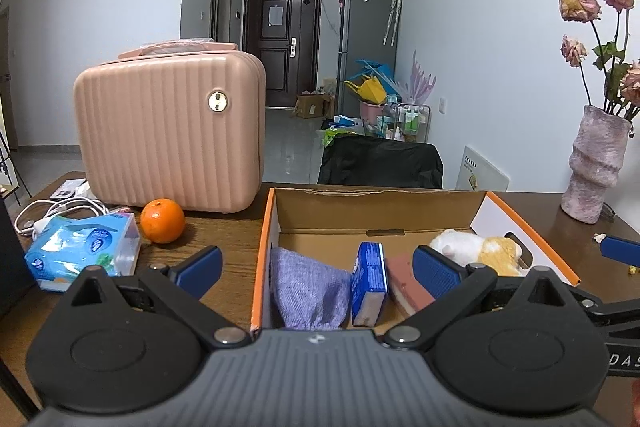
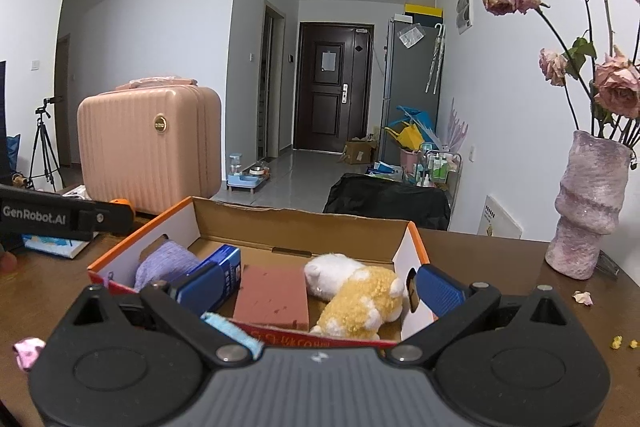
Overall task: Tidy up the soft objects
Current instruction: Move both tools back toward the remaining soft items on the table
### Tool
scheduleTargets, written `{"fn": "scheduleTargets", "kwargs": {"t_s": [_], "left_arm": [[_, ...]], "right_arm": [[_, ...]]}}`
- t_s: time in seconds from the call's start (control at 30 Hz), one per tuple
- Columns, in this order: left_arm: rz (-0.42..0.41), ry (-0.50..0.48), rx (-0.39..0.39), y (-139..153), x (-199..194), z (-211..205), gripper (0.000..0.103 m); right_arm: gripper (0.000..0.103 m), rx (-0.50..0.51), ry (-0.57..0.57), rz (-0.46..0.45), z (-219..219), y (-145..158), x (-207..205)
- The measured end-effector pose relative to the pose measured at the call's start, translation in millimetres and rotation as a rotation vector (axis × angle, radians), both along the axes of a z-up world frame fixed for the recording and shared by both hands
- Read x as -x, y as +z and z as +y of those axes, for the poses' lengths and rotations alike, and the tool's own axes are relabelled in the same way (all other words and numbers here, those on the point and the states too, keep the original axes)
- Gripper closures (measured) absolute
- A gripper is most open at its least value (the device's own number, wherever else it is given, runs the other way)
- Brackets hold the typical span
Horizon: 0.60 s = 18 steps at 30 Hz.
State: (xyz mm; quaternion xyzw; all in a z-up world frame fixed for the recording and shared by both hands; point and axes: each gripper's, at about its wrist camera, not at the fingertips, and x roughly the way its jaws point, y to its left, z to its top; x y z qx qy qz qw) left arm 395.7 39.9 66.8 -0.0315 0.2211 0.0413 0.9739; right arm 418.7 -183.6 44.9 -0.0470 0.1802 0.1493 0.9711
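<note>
Both grippers empty, jaws spread wide. Left gripper (image 1: 318, 265) sits at the near-left corner of the cardboard box (image 1: 376, 209): left finger outside over the table (image 1: 224, 235), right finger inside the box, just in front of the plush. Right gripper (image 2: 322, 285) sits at the near wall of the same box, left finger inside by the blue packet, right finger at the box's right wall. Box is open-topped, orange-edged, on the dark wooden table. Contents left to right in the left wrist view: purple knit cloth (image 1: 308, 287) slumped against the left wall, blue packet (image 1: 369, 283) standing on edge beside it, reddish-brown sponge block (image 1: 408, 285) leaning next to that, white-and-yellow plush toy (image 1: 476, 251) lying at the right end. Right wrist view confirms the same order: cloth (image 2: 166, 263), packet (image 2: 224, 267), sponge (image 2: 272, 297), plush (image 2: 356, 293) on its side near the right wall. A light blue strip (image 2: 234, 333) lies across the right gripper's left linkage; cannot tell what it is. Outside the box: orange (image 1: 162, 221) and tissue pack (image 1: 82, 251) on the table to the left, pink hard case (image 1: 170, 135) behind them, white cables (image 1: 52, 213) at far left. Vase of dried roses (image 2: 588, 211) stands on the table to the right, well apart from the box.
</note>
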Motion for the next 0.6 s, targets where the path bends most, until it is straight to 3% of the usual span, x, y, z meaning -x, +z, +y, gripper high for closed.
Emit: {"fn": "scheduleTargets", "kwargs": {"t_s": [0.6], "left_arm": [[-0.012,-0.011,-0.003,9,57,-3,0.000]], "right_arm": [[0.000,-0.001,-0.001,0.000,-17,6,59]]}}
